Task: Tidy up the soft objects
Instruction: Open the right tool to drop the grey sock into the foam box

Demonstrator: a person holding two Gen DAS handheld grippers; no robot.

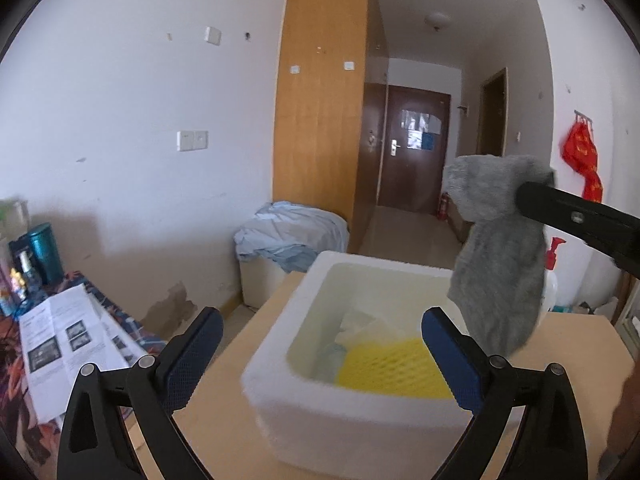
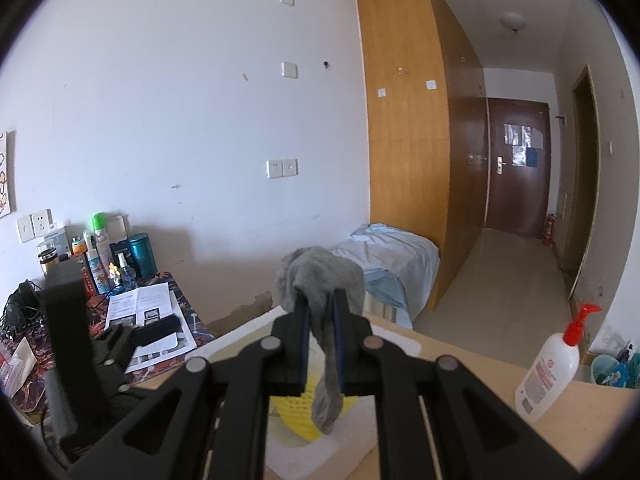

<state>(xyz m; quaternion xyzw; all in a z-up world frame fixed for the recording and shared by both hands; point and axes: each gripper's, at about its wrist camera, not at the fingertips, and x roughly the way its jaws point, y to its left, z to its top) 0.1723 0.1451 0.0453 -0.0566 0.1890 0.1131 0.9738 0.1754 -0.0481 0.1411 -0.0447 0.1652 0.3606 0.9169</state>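
**Grey sock held over the foam box**

Grey and fuzzy, the sock (image 2: 320,296) hangs pinched between the 2 closed fingers of the right gripper (image 2: 322,344), dangling above the white foam box (image 1: 276,344) on the wooden table (image 1: 240,336). Yellow foam netting (image 1: 384,372) lies inside the box. Nearer, the left gripper (image 1: 320,360) stands wide apart, holding nothing, its fingers straddling the box.

Evenly lit by soft daylight, perhaps from behind the cameras. Faint shadows on the wall (image 1: 120,100). Heavy fisheye bending, dark corners. Slight blur on the foam box (image 1: 280,380).
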